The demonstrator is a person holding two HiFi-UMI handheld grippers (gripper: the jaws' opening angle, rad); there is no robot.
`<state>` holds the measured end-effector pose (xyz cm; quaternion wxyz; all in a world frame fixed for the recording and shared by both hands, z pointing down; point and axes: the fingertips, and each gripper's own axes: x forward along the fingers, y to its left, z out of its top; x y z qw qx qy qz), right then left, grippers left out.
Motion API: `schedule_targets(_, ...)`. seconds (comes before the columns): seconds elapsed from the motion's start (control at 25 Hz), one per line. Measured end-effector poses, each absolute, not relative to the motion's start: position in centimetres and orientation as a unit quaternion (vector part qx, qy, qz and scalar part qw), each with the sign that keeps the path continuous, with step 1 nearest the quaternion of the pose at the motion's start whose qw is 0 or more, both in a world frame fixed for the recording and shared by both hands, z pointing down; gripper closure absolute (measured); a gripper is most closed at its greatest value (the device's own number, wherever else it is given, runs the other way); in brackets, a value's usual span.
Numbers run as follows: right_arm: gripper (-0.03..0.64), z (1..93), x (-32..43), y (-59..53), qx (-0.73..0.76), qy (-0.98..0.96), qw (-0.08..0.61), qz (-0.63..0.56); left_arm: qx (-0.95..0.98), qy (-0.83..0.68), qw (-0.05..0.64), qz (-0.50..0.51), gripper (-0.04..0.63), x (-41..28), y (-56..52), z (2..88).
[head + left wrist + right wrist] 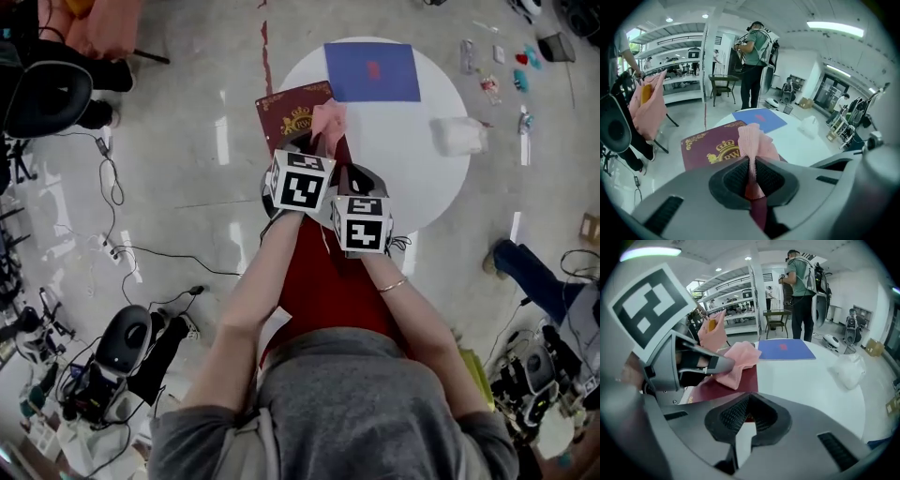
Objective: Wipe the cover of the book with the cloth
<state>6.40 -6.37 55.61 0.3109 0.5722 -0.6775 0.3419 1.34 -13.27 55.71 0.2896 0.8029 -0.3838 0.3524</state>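
The left gripper [751, 174] is clenched on a pink cloth [754, 140]. The cloth bunches up over the maroon book [710, 149] (gold crest on its cover), which lies at the left edge of the round white table [412, 178], upper centre of the head view. The right gripper [749, 409] has its jaws drawn together, seemingly pinching the book's near edge. A blue folder [372, 71] lies at the table's top and a crumpled white bag [457, 136] at its right.

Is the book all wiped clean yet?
Probably not. Done: the left tongs grip the pink cloth. In hand: the cloth is over the maroon book, whose edge the right tongs seem to hold. Left: wiping the cover; how much is wiped doesn't show.
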Motion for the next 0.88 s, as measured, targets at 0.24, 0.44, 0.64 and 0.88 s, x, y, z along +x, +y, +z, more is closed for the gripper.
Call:
schedule_targets(0.24, 0.588, 55.9, 6.3, -6.4, 0.574, -0.674, 0.321, 0.337, 0.784, -0.425, 0.294, 0.344, 0.561, -3.3, -12.9, 56.1)
schedule_targets(0.44, 0.588, 56.0, 6.1, -6.4, 0.574, -0.673, 0.331, 0.328, 0.768, -0.455, 0.314, 0.324, 0.561, -6.8, -12.6, 56.3)
schedule_targets(0.64, 0.588, 56.2, 6.0, -6.5, 0.576, -0.670, 0.335, 0.326, 0.751, -0.481, 0.331, 0.309, 0.561, -10.1, -12.3, 56.8)
schedule_targets(0.88, 0.588, 56.3, 6.0, -6.7, 0.579, -0.669, 0.337, 0.323, 0.717, -0.521, 0.356, 0.295, 0.561, -14.5, -11.2, 57.7)
